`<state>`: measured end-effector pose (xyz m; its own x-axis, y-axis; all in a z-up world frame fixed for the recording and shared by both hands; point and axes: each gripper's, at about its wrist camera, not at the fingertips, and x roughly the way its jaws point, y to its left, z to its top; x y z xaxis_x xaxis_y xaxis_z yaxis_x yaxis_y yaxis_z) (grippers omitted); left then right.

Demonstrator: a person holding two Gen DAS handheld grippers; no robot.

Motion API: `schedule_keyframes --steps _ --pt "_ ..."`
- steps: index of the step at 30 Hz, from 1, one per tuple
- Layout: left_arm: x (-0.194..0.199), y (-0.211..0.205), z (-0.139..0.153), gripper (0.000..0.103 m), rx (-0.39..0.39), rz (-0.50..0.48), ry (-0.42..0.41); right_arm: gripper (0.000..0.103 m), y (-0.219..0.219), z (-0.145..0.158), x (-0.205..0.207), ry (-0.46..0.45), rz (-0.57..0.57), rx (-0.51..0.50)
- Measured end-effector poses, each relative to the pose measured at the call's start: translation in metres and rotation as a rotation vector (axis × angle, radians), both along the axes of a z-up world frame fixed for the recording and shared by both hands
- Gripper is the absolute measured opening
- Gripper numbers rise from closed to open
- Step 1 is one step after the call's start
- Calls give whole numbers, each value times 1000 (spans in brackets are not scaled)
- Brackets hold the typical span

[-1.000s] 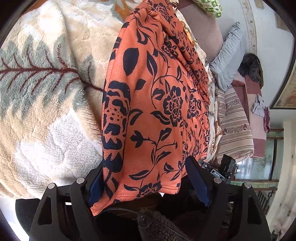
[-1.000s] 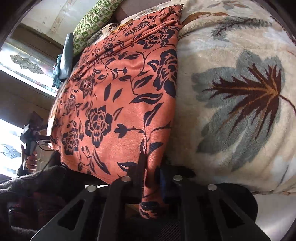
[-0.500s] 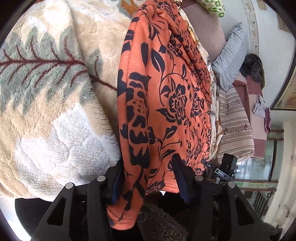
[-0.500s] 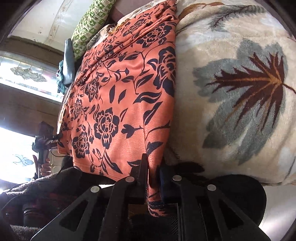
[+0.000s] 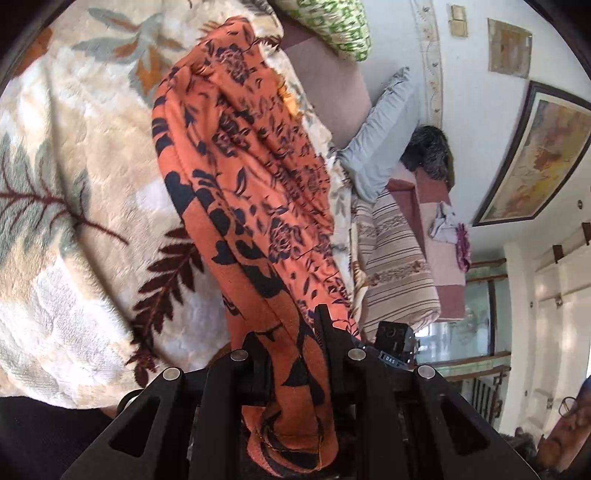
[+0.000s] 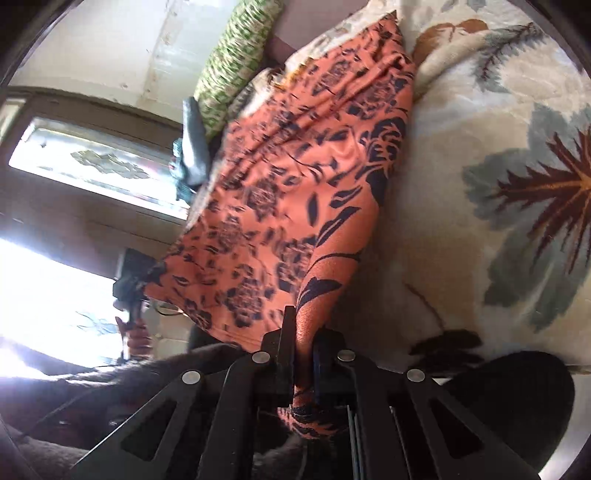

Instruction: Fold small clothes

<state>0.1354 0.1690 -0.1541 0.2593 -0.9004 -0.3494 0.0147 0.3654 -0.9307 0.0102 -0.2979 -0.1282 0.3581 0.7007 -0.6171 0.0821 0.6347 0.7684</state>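
An orange garment (image 5: 251,177) with a dark blue flower print lies lengthwise on a cream leaf-patterned blanket (image 5: 74,184). My left gripper (image 5: 291,332) has one near corner bunched between its jaws, which are closing, and the pads press on the cloth. In the right wrist view the same garment (image 6: 295,192) stretches away over the blanket (image 6: 480,147). My right gripper (image 6: 304,332) is shut on the other near corner, and a flap hangs below the jaws. The near hem is raised off the blanket between both grippers.
A green patterned pillow (image 5: 332,26) and a grey pillow (image 5: 380,136) lie at the far end. A striped cover (image 5: 395,266) and a framed picture (image 5: 535,158) are to the right. A hand (image 6: 136,332) holding the left gripper shows before a bright window (image 6: 92,162).
The left jaws have closed from wide apart onto the garment's near corner. Both grippers have risen and tipped up, and the near hem has lifted and bunched.
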Motion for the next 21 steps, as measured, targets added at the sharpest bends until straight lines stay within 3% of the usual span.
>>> schedule_keyframes --steps 3,9,13,21 --pt "15 5 2 16 -63 39 -29 6 -7 4 19 -43 -55 106" --pt "55 22 -1 17 -130 93 -64 6 -19 14 71 -133 -145 218" --pt "97 24 3 19 -135 128 -96 6 -34 13 110 -174 -211 246" --pt "202 25 7 24 -105 196 -107 7 -72 -13 197 -166 -361 252"
